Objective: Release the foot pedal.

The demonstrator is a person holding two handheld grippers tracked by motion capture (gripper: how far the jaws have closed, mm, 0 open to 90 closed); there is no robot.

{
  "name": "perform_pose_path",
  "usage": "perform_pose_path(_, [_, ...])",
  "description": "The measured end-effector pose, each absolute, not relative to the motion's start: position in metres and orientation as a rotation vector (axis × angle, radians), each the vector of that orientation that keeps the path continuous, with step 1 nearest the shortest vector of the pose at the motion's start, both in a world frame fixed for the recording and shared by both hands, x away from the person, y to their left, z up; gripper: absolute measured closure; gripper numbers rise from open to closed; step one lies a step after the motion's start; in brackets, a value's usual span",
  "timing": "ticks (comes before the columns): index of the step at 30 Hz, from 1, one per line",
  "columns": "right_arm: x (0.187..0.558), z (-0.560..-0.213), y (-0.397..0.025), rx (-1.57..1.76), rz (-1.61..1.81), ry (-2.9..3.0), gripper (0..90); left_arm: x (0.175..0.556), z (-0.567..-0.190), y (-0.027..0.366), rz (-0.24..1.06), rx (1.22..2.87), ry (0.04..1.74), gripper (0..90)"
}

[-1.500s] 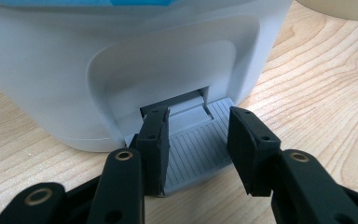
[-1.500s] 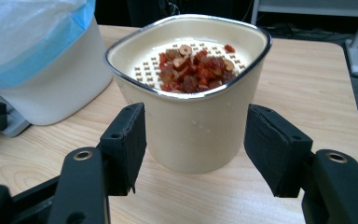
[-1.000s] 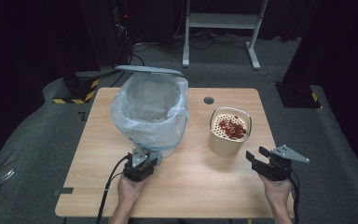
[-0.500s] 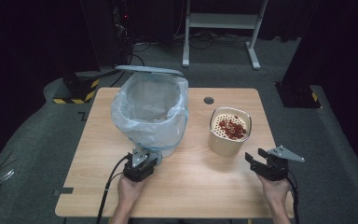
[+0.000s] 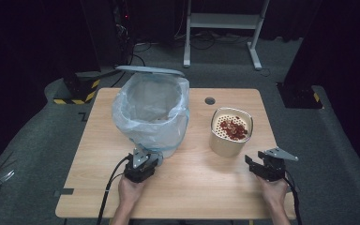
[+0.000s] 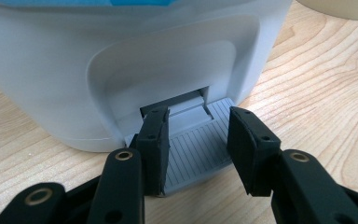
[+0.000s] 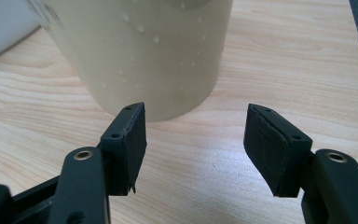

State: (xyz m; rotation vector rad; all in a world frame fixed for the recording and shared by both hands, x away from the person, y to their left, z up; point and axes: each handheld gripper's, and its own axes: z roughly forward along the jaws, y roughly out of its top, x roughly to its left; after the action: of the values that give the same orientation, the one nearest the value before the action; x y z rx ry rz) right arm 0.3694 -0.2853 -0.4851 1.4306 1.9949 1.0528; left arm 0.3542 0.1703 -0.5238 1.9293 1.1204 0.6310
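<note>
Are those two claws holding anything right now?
Neither grips anything. The left gripper sits open over the bin's pedal; the right gripper is open short of the cream canister.

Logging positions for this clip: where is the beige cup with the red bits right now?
In the high view the beige cup stands on the right half of the table, right of the lined bin and just ahead of the right gripper.

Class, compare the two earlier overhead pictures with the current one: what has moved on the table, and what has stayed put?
The right gripper has eased a little forward and left, toward the beige container, jaws open and holding nothing. The left gripper stays at the foot pedal of the bin, jaws open either side of it. Bin, raised lid and container have not shifted.
</note>
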Motion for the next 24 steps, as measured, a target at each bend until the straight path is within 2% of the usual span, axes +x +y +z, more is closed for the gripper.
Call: perform_pose_path(24, [0.379, -0.506, -0.282, 1.448, 0.923, 2.038, 38.8, 0.354, -0.524, 0.170, 0.632, 1.929, 1.121, 58.7])
